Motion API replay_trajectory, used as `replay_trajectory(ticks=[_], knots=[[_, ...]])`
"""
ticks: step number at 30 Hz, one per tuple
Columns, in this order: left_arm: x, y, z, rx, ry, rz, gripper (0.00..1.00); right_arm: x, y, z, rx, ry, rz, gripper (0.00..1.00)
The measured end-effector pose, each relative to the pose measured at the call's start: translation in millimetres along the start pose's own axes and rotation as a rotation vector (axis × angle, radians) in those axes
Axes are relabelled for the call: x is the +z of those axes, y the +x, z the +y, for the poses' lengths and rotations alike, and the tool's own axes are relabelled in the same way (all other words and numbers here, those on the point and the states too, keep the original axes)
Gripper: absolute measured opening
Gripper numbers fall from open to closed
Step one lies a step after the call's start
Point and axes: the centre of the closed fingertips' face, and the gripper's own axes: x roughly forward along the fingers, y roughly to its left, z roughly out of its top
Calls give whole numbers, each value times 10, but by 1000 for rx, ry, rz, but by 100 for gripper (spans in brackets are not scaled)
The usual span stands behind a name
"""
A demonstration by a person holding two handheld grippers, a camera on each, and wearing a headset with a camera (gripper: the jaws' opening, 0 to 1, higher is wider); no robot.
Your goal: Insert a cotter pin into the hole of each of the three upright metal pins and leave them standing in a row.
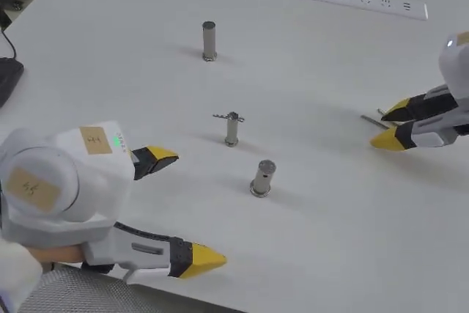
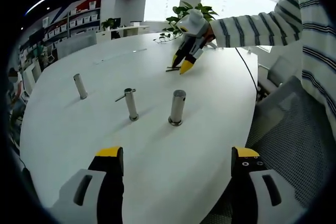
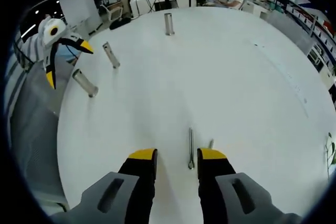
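Three metal pins stand upright in a diagonal row on the white table (image 1: 330, 240). The middle pin (image 1: 232, 133) carries a cotter pin (image 1: 226, 116) through its top; the far pin (image 1: 209, 40) and near pin (image 1: 262, 179) are bare. A loose cotter pin (image 3: 191, 148) lies flat between the parted jaws of the right gripper (image 3: 177, 154), ungrasped. The left gripper (image 2: 178, 156) hovers before the near pin, jaws spread wide, holding nothing.

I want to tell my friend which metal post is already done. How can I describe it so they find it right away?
On the white table, three metal posts stand in a slanted row. Take the middle post, between the far post and the near post. It alone has a thin cotter pin poking sideways through its top.
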Motion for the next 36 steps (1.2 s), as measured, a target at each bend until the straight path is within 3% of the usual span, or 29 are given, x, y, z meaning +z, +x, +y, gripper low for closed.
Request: replay_trajectory(ticks=[8,12,22,28,36], knots=[[-25,-1,0,9,3,11,84,-18,6,-54,-24,-16,27,26],[-20,-19,39,38,-2,-2,83,-26,8,-61,-34,-79,60,23],[-38,-54,60,58,-1,1,79,-14,21,-72,-44,-69,128,18],[-6,-78,25,59,-22,-16,77,-22,29,-55,-34,-127,178,14],[-17,-82,15,76,-29,-9,77,-19,44,-63,-23,-168,200,9]])
